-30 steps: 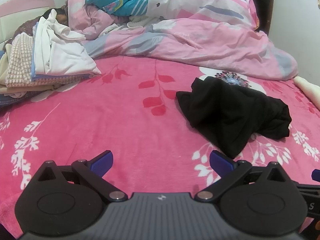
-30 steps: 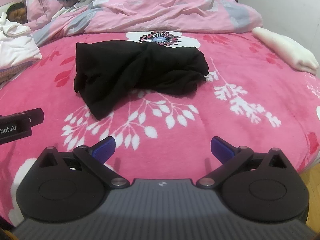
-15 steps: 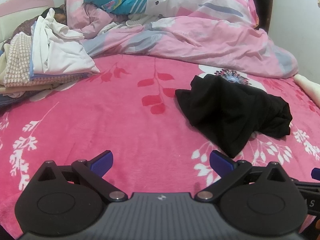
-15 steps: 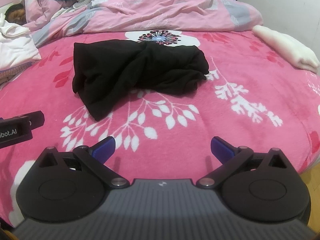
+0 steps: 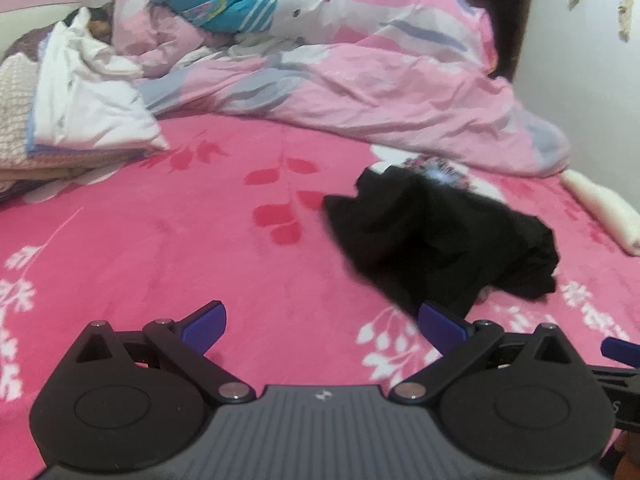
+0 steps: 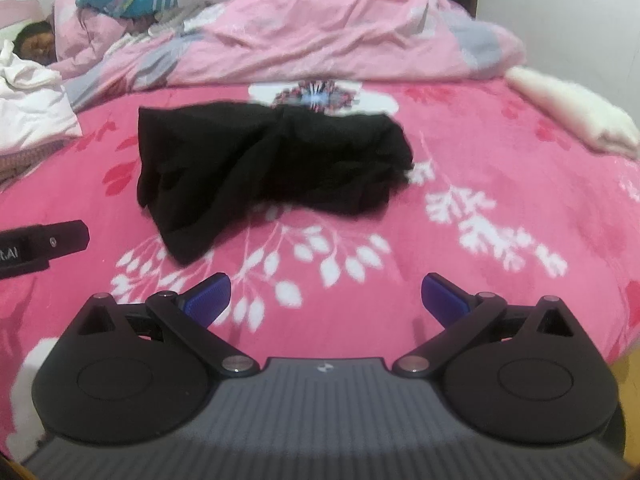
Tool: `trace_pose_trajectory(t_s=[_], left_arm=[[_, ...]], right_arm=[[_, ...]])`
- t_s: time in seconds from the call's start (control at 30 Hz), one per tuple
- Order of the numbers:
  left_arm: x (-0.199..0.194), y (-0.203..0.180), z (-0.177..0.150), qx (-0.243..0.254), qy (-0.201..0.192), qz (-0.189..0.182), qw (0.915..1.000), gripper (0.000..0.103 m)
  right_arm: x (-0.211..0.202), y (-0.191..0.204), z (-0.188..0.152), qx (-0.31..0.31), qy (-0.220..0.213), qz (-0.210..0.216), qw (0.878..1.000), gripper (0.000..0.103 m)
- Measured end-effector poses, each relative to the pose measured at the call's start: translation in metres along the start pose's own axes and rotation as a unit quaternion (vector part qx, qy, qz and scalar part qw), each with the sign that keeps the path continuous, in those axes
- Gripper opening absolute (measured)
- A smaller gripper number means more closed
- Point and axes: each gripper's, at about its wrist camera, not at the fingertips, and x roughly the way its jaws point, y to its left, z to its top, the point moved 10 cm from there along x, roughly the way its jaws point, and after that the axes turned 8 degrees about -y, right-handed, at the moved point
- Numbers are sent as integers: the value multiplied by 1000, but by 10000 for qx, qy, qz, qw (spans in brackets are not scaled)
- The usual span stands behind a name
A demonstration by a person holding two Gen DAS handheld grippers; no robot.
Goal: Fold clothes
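Observation:
A crumpled black garment (image 5: 436,236) (image 6: 264,168) lies bunched on the pink flowered bedspread (image 5: 160,248) (image 6: 480,184). My left gripper (image 5: 322,322) hovers open over the spread, and its right fingertip sits just short of the garment's near corner. My right gripper (image 6: 326,298) is open too, low over the white leaf print a little in front of the garment. Neither holds anything. Part of the left gripper's body (image 6: 40,244) shows at the left edge of the right wrist view.
A pink duvet (image 5: 360,80) is heaped across the back of the bed, with a person lying under it at the far left (image 6: 36,42). A stack of folded laundry (image 5: 72,108) sits back left. A rolled white cloth (image 6: 572,116) lies at the right edge.
Both grippers have moved forward toward the black garment, which now looks nearer and larger in each view. The jaws stay open and the garment has not moved.

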Motion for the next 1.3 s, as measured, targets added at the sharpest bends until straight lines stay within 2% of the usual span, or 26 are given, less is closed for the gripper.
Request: trace_pose_trajectory(t_s=[0.17,0.33,0.47,0.53,0.6,0.73,0.83,0.9,0.93,0.97,1.0,1.03,1.07,1.2,1.3], left_arm=[[12,-15,17,103,-301,-434,9986,103],[31,-37,34,259,-438,-1001,9937,103],[48,-51,47,360,-655,-1255,9893,102],[60,-55,48,386,-591,-1282,9892,99],[72,-57,48,407,-489,-1287,9896,85],[90,-62,42,413,-264,-1327,9899,66],[94,-64,37,426,-210,-1366,9895,46],[93,-66,34,454,-201,-1390,9890,24],[92,-67,33,475,-200,-1398,9888,20],[91,-68,34,501,-217,-1399,9887,16],[89,-68,34,530,-243,-1398,9885,14],[86,-68,35,544,-272,-1404,9882,12],[82,-68,36,545,-302,-1422,9879,11],[61,-68,38,559,-432,-1521,9858,9],[44,-65,38,553,-490,-1629,9839,8]], right_arm=[[8,-17,20,-133,-502,-126,9986,102],[31,-26,56,-189,-927,-23,9955,102],[60,-25,77,-16,-989,249,9948,102],[75,-23,85,81,-976,409,9943,102],[89,-20,92,179,-932,550,9940,101],[109,-7,95,196,-804,846,9930,97],[120,4,91,8,-664,980,9930,79],[125,8,85,-35,-487,1007,9937,55],[125,8,83,-5,-451,1033,9936,51],[124,8,82,36,-428,1063,9934,44],[122,7,82,79,-428,1089,9931,33],[120,6,82,123,-432,1116,9927,28],[116,5,82,183,-447,1150,9922,18],[94,-2,81,433,-520,1316,9890,5],[72,-7,80,614,-579,1459,9857,2]])
